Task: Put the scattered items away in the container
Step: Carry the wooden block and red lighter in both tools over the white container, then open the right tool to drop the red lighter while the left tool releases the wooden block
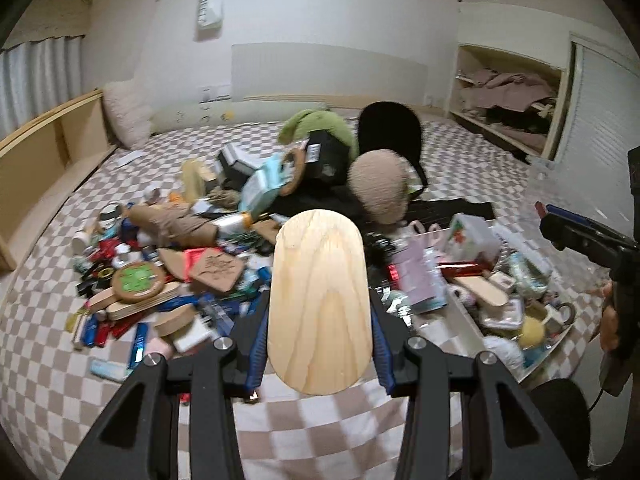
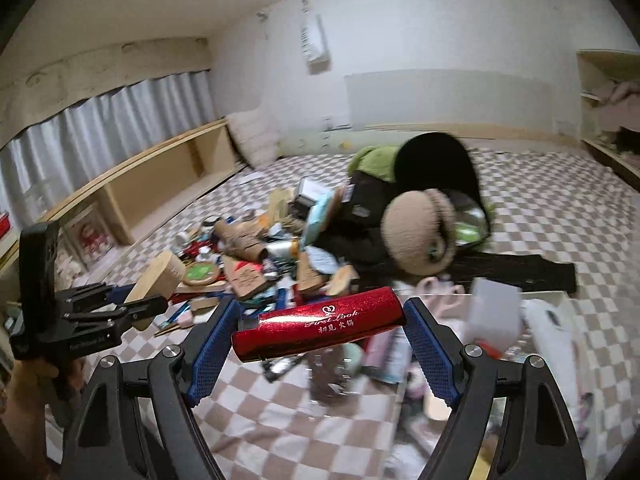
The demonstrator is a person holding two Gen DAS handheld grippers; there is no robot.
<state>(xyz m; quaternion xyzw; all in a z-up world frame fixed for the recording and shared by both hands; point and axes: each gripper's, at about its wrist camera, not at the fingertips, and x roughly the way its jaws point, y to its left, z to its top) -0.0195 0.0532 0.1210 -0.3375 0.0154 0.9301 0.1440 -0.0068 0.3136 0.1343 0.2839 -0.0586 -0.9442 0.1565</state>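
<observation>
My left gripper (image 1: 318,344) is shut on a pale oval wooden board (image 1: 320,300), held upright above the checkered bed; it also shows in the right wrist view (image 2: 160,276). My right gripper (image 2: 320,340) holds a shiny red packet (image 2: 320,326) crosswise between its blue pads (image 2: 212,348), above the bed beside the container. The clear container (image 1: 460,320) sits at the right, with several items in it. A pile of scattered items (image 1: 168,264) lies left of centre. The right gripper shows at the far right of the left wrist view (image 1: 576,236).
A green plush (image 1: 316,124), a tan knitted plush (image 1: 380,184) and a black bag (image 1: 384,132) lie behind the pile. A wooden shelf (image 1: 44,152) runs along the left. An open closet (image 1: 508,100) is at the back right.
</observation>
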